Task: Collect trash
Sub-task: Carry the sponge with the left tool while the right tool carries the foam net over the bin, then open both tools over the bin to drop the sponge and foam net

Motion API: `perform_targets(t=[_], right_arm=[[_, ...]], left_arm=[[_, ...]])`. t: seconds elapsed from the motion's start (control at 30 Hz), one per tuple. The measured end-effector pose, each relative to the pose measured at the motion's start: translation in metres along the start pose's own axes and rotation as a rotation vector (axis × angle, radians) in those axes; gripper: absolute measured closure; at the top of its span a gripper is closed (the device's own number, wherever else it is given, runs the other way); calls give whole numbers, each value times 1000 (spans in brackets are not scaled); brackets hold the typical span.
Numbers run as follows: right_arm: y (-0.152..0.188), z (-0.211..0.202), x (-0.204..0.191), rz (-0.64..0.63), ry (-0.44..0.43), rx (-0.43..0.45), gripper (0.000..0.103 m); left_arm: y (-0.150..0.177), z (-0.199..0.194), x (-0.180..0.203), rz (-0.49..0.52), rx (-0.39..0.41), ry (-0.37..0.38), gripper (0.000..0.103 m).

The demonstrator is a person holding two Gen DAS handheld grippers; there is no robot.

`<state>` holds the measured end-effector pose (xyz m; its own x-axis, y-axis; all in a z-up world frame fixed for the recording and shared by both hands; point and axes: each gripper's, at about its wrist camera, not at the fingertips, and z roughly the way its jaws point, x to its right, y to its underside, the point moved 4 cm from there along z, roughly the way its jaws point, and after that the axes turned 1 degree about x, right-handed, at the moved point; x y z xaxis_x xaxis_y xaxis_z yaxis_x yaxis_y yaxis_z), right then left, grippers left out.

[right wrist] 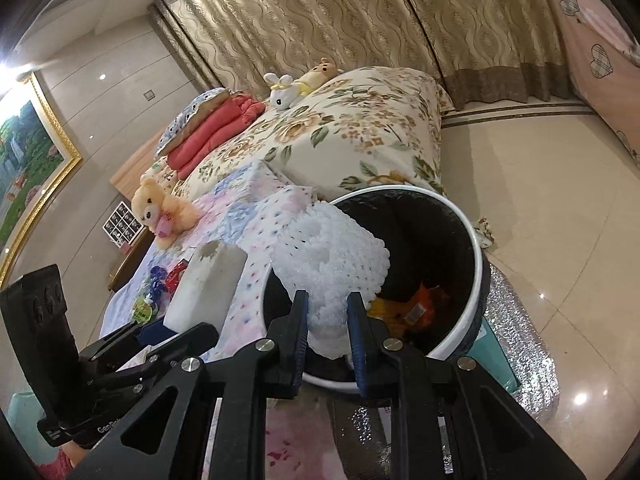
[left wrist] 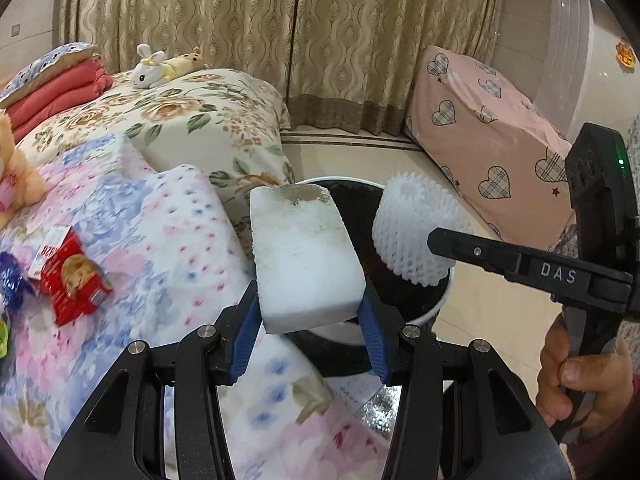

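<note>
Blue-padded jaws of the left gripper [left wrist: 310, 320] clamp one white foam block [left wrist: 304, 256], a thick rectangular slab with grey-brown dirt smeared over its far end; it juts up and away from the jaws, over the near rim of the bin. Just right of it, the right gripper [right wrist: 327, 316] stands narrow, pinching one white foam fruit net [right wrist: 332, 256], a squashed mesh sleeve with knobbly edges, held above the bin's mouth.

One round trash bin [right wrist: 476, 240] stands on the tiled floor against the bed's [left wrist: 120, 220] near right corner, white-rimmed and lined in black; orange and yellow wrappers [right wrist: 416, 308] lie at its bottom, too crumpled to count. Left on the floral bedspread lie one red snack packet [left wrist: 74, 276] and, touching its left edge, one blue foil wrapper [left wrist: 12, 280]. A person's hand [left wrist: 576, 376] grips the right tool's handle at the far right of the left wrist view.
</note>
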<state>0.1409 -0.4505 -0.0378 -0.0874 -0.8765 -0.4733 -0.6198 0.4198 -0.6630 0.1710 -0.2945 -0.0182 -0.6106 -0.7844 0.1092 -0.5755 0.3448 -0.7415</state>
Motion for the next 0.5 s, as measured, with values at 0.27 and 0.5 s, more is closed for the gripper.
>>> perform_targets(t=[0.27, 0.5], right_arm=[[-9, 4, 15, 27, 4, -5, 84], [-14, 9, 25, 35, 11, -21, 84]], left_arm=[[-11, 22, 13, 20, -22, 3, 57], [-18, 33, 21, 22, -35, 13, 57]])
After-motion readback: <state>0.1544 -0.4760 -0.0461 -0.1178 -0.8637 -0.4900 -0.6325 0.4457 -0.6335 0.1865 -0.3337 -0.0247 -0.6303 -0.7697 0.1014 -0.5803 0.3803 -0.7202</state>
